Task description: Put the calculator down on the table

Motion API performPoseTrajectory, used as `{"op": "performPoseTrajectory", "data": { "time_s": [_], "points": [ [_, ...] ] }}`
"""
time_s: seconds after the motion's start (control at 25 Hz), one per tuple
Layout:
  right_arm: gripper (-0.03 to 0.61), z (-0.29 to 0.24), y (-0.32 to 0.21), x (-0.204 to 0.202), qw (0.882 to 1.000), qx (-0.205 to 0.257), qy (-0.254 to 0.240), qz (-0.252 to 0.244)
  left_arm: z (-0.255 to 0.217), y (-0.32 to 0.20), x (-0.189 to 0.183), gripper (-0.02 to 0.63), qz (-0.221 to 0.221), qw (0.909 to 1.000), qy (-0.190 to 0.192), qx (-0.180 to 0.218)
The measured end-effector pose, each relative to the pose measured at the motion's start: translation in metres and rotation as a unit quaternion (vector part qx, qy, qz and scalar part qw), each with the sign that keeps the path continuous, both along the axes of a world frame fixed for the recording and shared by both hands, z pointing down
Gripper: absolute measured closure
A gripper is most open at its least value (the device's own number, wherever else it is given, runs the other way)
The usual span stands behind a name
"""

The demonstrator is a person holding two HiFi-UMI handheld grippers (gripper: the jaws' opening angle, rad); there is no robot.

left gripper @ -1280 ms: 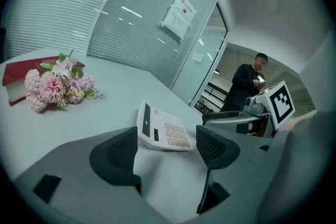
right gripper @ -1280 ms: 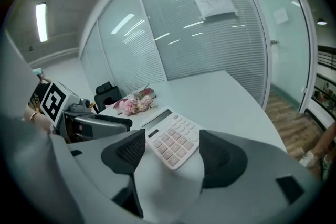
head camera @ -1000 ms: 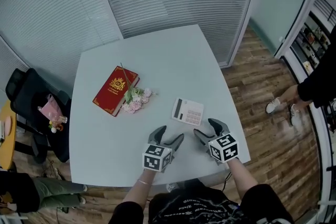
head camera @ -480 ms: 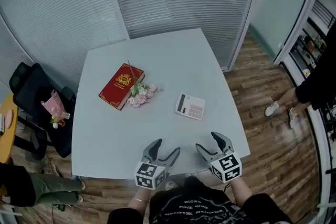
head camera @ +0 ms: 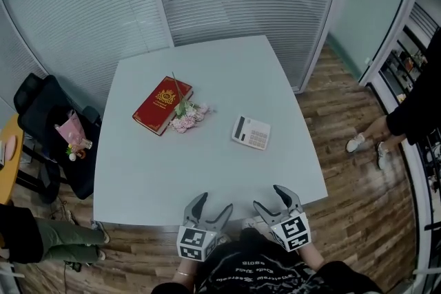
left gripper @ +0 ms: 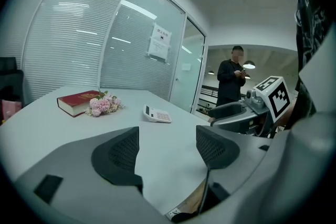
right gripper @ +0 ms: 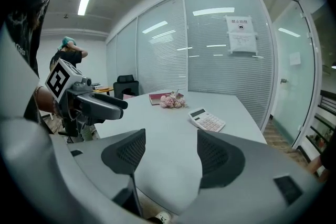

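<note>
Calculator (head camera: 251, 132) is lying flat on the table (head camera: 207, 175), right of the red book (head camera: 162, 105) with the pink flowers (head camera: 186, 118) between them. Its display end faces the book, so the long axis runs away from it. Left gripper (head camera: 213, 203) and right gripper (head camera: 270, 197) hover well apart from the book at my edge, jaws wide open, nothing in either. Right one's nearer, with the calculator ahead of it. Looks done to me.
</note>
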State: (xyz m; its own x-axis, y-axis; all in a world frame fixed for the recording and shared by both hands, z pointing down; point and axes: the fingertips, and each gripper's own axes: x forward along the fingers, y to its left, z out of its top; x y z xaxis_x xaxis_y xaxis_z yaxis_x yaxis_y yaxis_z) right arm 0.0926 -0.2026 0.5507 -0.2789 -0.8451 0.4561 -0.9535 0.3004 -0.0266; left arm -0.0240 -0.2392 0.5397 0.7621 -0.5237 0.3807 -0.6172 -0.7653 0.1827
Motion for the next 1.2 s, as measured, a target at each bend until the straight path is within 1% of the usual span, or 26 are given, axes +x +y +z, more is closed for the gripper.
{"op": "performPoseTrajectory", "data": {
  "time_s": [0.12, 0.16, 0.2, 0.24, 0.32, 0.4, 0.48, 0.52, 0.6, 0.76, 1.04, 1.2],
  "points": [
    [0.275, -0.002, 0.002, -0.003, 1.0, 0.003, 0.003, -0.004, 0.001, 0.002, -0.001, 0.262, 0.0, 1.0, -0.004, 0.004],
    [0.295, -0.004, 0.002, -0.004, 1.0, 0.006, 0.005, -0.003, 0.0, 0.003, -0.001, 0.262, 0.001, 1.0, -0.001, 0.005],
    [0.344, -0.007, 0.002, -0.004, 1.0, 0.011, 0.007, -0.003, -0.002, 0.004, 0.001, 0.272, 0.002, 1.0, 0.004, 0.007],
    [0.382, -0.009, 0.002, -0.004, 1.0, 0.015, 0.007, -0.002, -0.004, 0.006, 0.002, 0.306, 0.002, 0.9999, 0.011, 0.01],
    [0.433, -0.012, 0.003, -0.002, 1.0, 0.021, 0.004, 0.003, -0.009, 0.008, 0.004, 0.394, 0.0, 0.9997, 0.021, 0.014],
    [0.486, -0.013, 0.003, 0.001, 1.0, 0.026, 0.001, 0.01, -0.01, 0.01, 0.006, 0.462, -0.003, 0.9996, 0.025, 0.016],
    [0.554, -0.015, 0.004, 0.003, 0.999, 0.031, 0.001, 0.015, -0.006, 0.011, 0.005, 0.551, -0.005, 0.9995, 0.027, 0.016],
    [0.569, -0.015, 0.004, 0.003, 0.999, 0.032, 0.0, 0.014, -0.005, 0.012, 0.005, 0.579, -0.004, 0.9995, 0.029, 0.014],
    [0.569, -0.015, 0.003, 0.001, 0.999, 0.032, 0.001, 0.008, -0.005, 0.013, 0.006, 0.591, 0.0, 0.9994, 0.035, 0.006],
    [0.571, -0.016, 0.001, -0.004, 1.0, 0.029, -0.001, 0.0, -0.007, 0.013, 0.009, 0.594, 0.005, 0.9988, 0.048, -0.009],
    [0.571, -0.014, -0.001, -0.008, 0.999, 0.027, 0.01, -0.014, -0.004, 0.013, 0.011, 0.594, 0.01, 0.9993, 0.037, -0.006],
    [0.572, -0.011, -0.002, -0.007, 0.999, 0.03, 0.024, -0.023, -0.005, 0.013, 0.012, 0.594, 0.008, 0.9994, 0.034, -0.005]
  ]
}}
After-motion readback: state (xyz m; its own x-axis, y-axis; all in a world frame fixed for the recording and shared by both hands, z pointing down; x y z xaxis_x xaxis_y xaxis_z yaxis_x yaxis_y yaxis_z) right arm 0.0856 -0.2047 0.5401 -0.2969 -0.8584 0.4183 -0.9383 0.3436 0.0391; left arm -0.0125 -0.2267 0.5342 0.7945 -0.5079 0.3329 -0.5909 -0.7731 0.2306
